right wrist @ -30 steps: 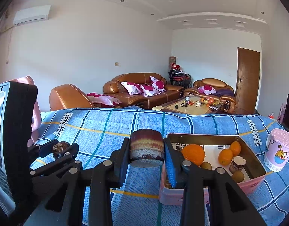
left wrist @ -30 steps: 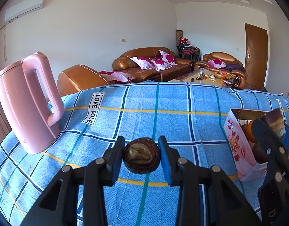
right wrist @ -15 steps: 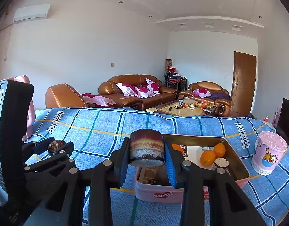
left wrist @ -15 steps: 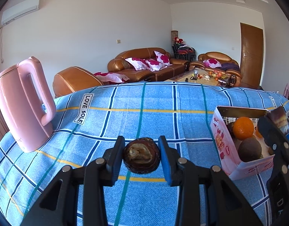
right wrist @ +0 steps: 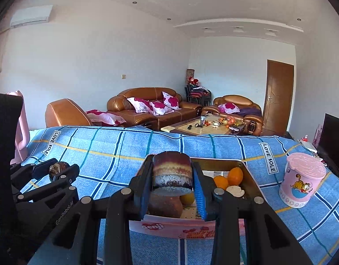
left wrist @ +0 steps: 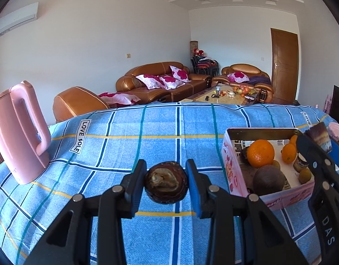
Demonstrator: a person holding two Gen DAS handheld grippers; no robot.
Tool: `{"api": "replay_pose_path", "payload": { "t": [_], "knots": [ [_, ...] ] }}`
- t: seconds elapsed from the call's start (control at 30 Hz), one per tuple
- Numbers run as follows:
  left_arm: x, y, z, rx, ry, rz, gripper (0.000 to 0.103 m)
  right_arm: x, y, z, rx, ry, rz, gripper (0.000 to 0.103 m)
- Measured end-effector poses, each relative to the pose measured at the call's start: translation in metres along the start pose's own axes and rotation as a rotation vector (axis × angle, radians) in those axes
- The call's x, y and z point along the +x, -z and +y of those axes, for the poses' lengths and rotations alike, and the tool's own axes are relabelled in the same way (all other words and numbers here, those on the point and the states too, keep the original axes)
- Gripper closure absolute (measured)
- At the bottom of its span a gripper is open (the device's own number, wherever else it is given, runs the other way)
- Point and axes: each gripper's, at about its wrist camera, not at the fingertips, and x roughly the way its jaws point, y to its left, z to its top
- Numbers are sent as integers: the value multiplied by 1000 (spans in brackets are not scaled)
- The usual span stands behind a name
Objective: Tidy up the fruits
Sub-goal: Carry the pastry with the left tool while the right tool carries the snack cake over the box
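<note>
A dark round fruit (left wrist: 166, 184) sits clenched in the left gripper (left wrist: 166, 183) above the blue cloth (left wrist: 125, 145). At three o'clock, the pink box (left wrist: 233, 176) holds oranges (left wrist: 260, 153). The right gripper (right wrist: 172, 176) grasps a banded cylinder (right wrist: 172, 172), perhaps a candle, above that box.

The right gripper (right wrist: 172, 187) clamps a dark brown, banded cylindrical object (right wrist: 172, 173) between its fingers, held above a pink box (right wrist: 187, 228) containing oranges (right wrist: 235, 175) and a brown round fruit (right wrist: 165, 205). At left, the left gripper (right wrist: 59, 171) grips a small dark fruit (right wrist: 57, 169). A pink cartoon cup (right wrist: 302, 185) stands on the blue checked cloth (right wrist: 116, 150).
</note>
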Motion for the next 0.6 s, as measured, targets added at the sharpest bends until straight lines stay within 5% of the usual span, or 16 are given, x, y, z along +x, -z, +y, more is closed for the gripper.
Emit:
{"api": "replay_pose_path", "payload": {
  "t": [0.6],
  "knots": [
    [8,-16,-55,28,96,-15,65,15,-4,-63,55,122,-1,66]
  ]
}}
